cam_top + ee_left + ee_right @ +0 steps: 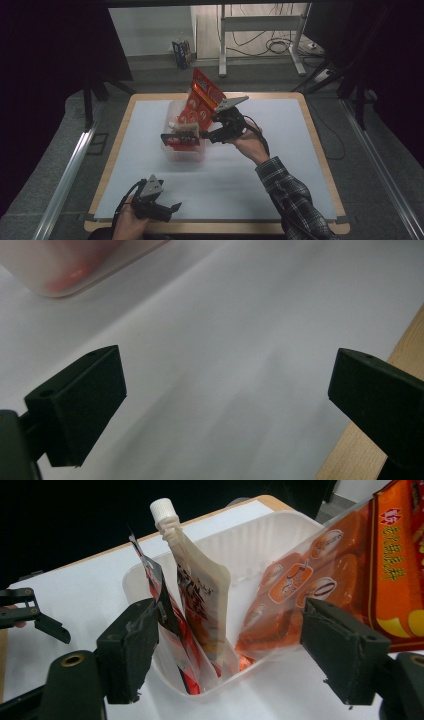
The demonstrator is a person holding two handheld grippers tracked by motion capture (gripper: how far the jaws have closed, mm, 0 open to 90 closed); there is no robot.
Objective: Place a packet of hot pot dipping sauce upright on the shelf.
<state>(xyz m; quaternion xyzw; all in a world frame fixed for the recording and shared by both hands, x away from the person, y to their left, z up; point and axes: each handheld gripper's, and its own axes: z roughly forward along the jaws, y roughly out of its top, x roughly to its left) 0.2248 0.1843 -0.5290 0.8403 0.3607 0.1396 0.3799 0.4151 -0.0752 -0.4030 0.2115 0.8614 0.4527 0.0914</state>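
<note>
We have the orange snack bag [380, 565] standing in the clear tub [280, 535] mid-table, beside a spouted pouch [197, 585]. Our right gripper [227, 645] hangs at the tub, jaws apart, gripping nothing. Packing looks nearly done. Our left gripper [159, 206] rests open near the table's front edge.

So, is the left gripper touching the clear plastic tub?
Apart. The high view shows the left gripper near the table's front edge, with bare white table cover between it and the clear plastic tub.
</note>
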